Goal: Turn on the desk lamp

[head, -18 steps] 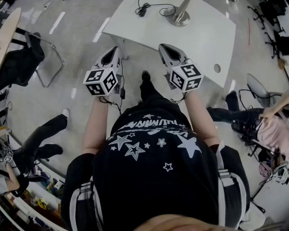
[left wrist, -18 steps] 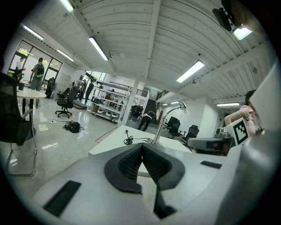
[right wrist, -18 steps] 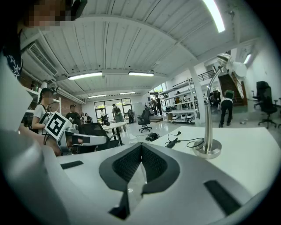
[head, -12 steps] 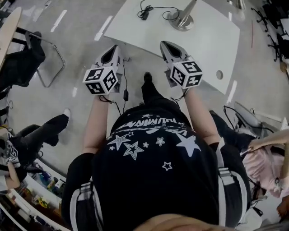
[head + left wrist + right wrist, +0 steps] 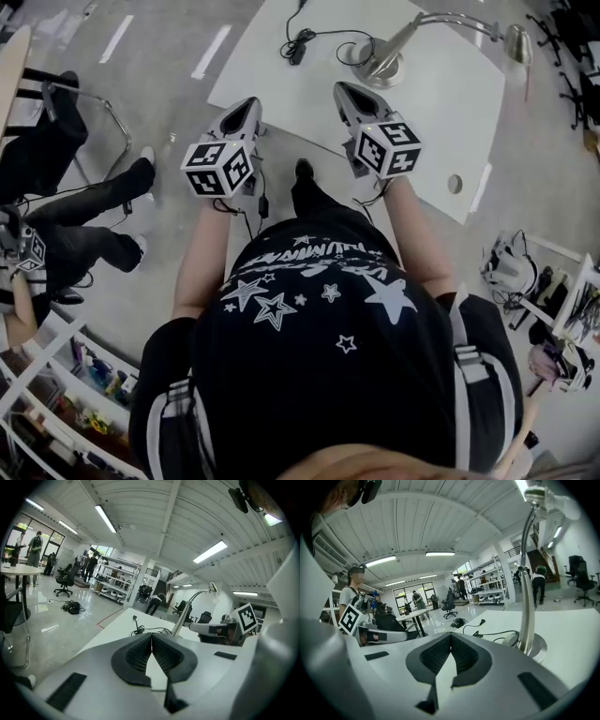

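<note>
The desk lamp stands on the white table (image 5: 441, 112), its round metal base (image 5: 380, 67) at the far side and its curved arm running right to the head (image 5: 517, 41). A black cord (image 5: 302, 39) lies left of the base. My left gripper (image 5: 248, 105) hovers at the table's near edge, shut and holding nothing. My right gripper (image 5: 342, 91) is over the table, just short of the base, also shut and holding nothing. In the right gripper view the lamp's pole (image 5: 528, 597) rises close on the right. In the left gripper view the lamp (image 5: 186, 616) stands further off.
A metal-framed chair (image 5: 89, 117) and a seated person's legs (image 5: 89, 220) are on the left. Shelves with small items (image 5: 75, 375) sit at lower left, and gear clutters the floor at right (image 5: 511, 267). The table has a cable hole (image 5: 455, 184).
The table and lamp sit lower and nearer in the head view, and the lamp's head has come into sight. Both grippers now reach the table's edge. People around have shifted.
</note>
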`<state>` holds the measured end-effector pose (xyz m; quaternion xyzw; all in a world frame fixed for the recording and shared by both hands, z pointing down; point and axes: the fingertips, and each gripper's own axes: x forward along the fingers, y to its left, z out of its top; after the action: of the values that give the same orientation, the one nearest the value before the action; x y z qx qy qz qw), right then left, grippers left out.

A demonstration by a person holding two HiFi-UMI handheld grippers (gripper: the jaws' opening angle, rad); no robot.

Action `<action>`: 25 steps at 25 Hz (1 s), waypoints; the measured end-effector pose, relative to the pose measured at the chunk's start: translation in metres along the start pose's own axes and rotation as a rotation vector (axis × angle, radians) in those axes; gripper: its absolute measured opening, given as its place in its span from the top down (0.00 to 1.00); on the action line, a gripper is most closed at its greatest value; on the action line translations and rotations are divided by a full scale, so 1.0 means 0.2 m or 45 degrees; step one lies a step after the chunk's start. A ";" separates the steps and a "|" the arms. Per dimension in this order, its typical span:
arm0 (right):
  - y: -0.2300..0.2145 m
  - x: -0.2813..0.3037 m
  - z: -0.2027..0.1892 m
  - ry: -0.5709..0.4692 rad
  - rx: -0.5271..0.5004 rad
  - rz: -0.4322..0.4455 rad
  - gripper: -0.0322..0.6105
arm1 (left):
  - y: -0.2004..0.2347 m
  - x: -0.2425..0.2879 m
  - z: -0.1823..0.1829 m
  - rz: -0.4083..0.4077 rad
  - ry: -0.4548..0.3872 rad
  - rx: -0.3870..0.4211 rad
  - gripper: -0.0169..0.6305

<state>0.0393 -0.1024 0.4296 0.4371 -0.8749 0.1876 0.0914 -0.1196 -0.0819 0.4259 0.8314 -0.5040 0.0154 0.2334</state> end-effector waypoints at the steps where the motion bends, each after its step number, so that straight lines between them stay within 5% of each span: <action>1: -0.03 0.02 0.01 0.005 0.003 0.000 0.94 | 0.00 0.04 0.00 -0.004 0.006 -0.005 0.96; 25: -0.34 0.46 -0.01 0.132 0.070 0.122 0.94 | 0.03 0.63 -0.11 -0.034 0.249 0.040 0.96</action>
<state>0.0392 -0.2054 0.4788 0.3869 -0.8833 0.2382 0.1155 -0.0578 -0.1795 0.4805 0.8362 -0.4673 0.1013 0.2684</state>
